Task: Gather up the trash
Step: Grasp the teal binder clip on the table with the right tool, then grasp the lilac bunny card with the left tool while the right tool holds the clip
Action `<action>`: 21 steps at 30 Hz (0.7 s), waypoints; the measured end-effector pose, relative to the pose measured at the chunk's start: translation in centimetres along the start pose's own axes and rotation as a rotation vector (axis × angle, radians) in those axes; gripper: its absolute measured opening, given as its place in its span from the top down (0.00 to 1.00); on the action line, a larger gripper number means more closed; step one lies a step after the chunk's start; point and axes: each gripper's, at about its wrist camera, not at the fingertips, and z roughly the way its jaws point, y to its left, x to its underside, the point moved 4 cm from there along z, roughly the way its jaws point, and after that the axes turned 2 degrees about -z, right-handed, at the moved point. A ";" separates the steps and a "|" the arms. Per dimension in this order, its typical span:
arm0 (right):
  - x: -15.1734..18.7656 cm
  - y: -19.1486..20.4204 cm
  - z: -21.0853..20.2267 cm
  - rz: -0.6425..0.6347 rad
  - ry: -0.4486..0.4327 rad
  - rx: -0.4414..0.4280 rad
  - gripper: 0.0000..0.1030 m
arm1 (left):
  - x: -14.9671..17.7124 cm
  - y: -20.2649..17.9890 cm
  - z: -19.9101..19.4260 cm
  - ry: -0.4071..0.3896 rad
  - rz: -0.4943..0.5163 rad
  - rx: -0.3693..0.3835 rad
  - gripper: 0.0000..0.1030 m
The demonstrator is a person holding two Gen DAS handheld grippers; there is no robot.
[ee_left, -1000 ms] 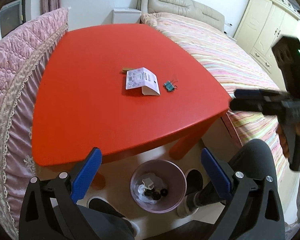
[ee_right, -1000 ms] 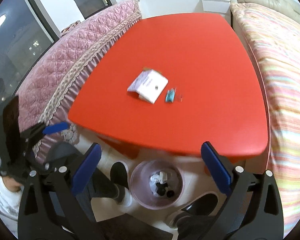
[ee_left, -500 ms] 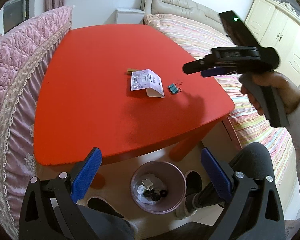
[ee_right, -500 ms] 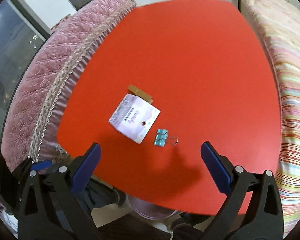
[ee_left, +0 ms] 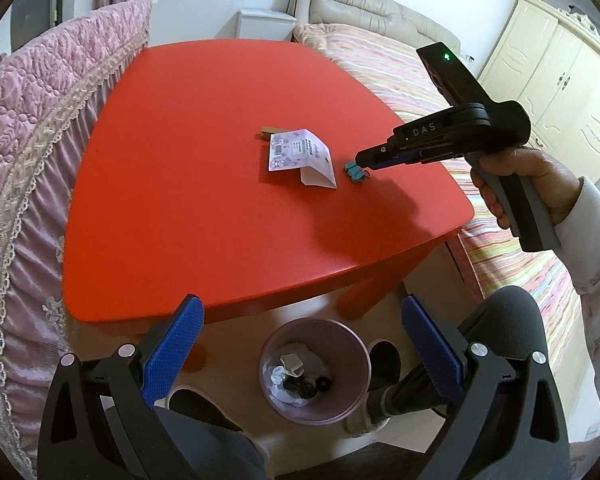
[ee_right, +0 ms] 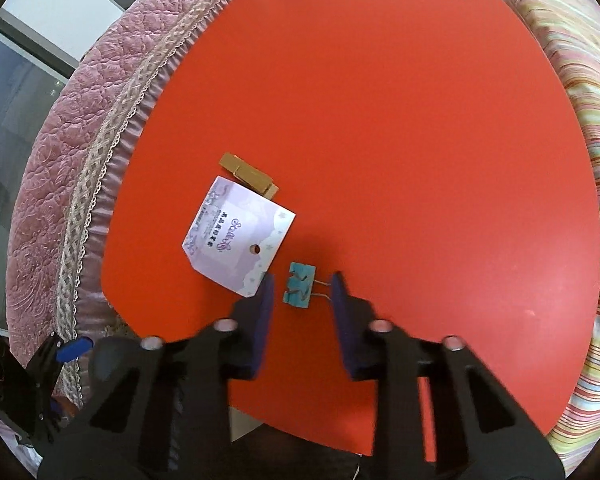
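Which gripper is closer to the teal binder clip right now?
Right. The right gripper is down at the table, its open fingers either side of the teal binder clip. The left gripper hangs back off the table edge, above the bin.

A teal binder clip (ee_right: 299, 289) lies flat on the red table (ee_right: 400, 120) toward its near edge, wire handles pointing toward the striped-bed side, bracketed by the fingers of my right gripper (ee_right: 302, 300), which stand apart on either side of it. Just beside it on the pink-quilt side lies a folded purple-and-white paper card (ee_right: 236, 236) with a punched hole, and a small tan clothespin (ee_right: 249, 174) lies against the card's far edge. Below the table's near edge, on the floor, a pink trash bin (ee_left: 314, 370) stands upright with scraps already inside.
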 end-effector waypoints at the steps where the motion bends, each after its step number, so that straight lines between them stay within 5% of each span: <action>1: 0.0 0.0 0.0 0.003 -0.003 -0.003 0.92 | 0.0 0.0 0.1 0.001 0.000 0.001 0.07; 12: 0.7 0.7 -2.3 -0.005 -0.080 -0.017 0.99 | -1.1 -0.2 0.7 0.008 0.010 0.005 0.07; 21: 2.1 1.5 -4.7 -0.029 -0.134 -0.004 0.99 | -6.5 -0.7 2.6 0.035 0.050 0.007 0.07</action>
